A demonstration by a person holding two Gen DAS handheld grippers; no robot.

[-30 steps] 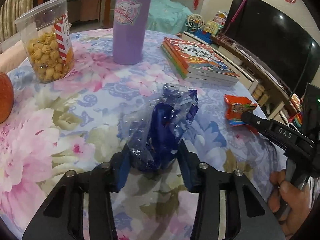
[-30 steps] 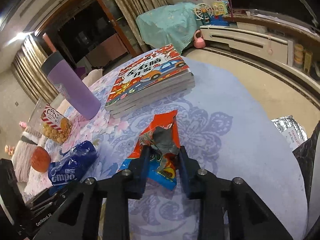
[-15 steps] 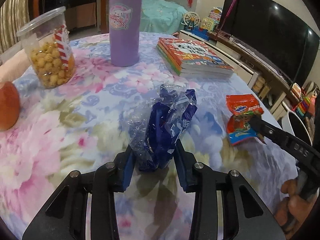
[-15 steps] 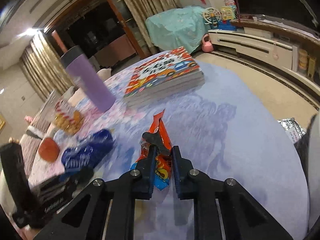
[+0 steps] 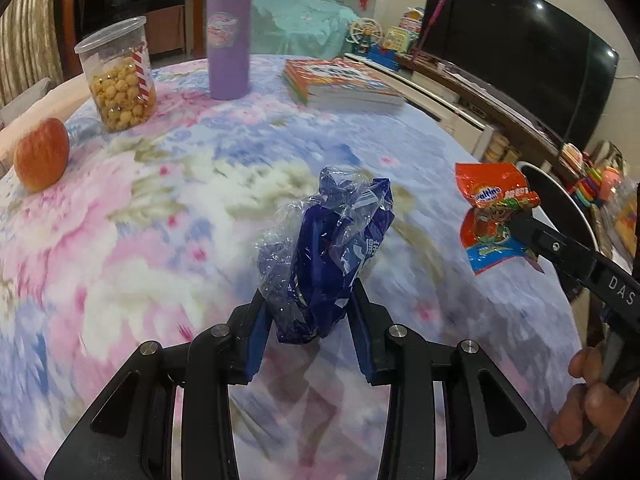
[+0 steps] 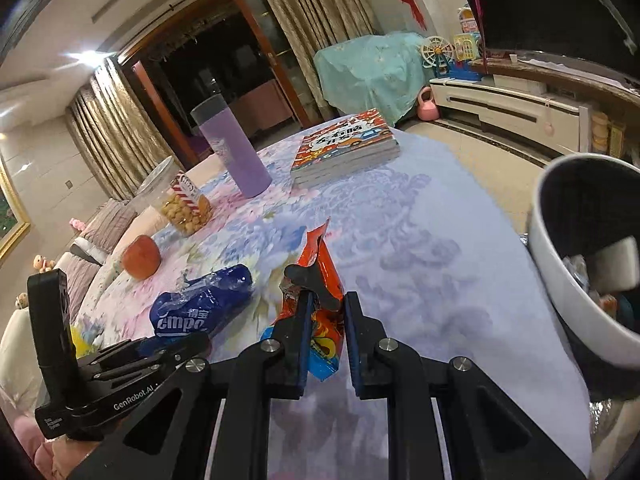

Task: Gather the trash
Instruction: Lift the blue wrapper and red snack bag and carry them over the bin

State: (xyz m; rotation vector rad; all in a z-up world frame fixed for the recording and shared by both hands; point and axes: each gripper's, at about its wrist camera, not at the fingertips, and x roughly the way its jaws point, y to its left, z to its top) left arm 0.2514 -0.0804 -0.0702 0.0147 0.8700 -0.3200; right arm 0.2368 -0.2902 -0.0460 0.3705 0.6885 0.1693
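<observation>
While each tool (image 5: 308, 312) (image 6: 325, 312) clamps a wrapper (image 5: 326, 256) (image 6: 318, 280), the bin (image 6: 560, 280) stands beside the table (image 5: 160, 220).

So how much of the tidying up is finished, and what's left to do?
Some rubbish already lies in the white bin. In hand: the left claw grips a crumpled blue plastic wrapper, and the right claw an orange snack packet, both lifted off the floral tablecloth. Left: dropping both into the bin.
</observation>
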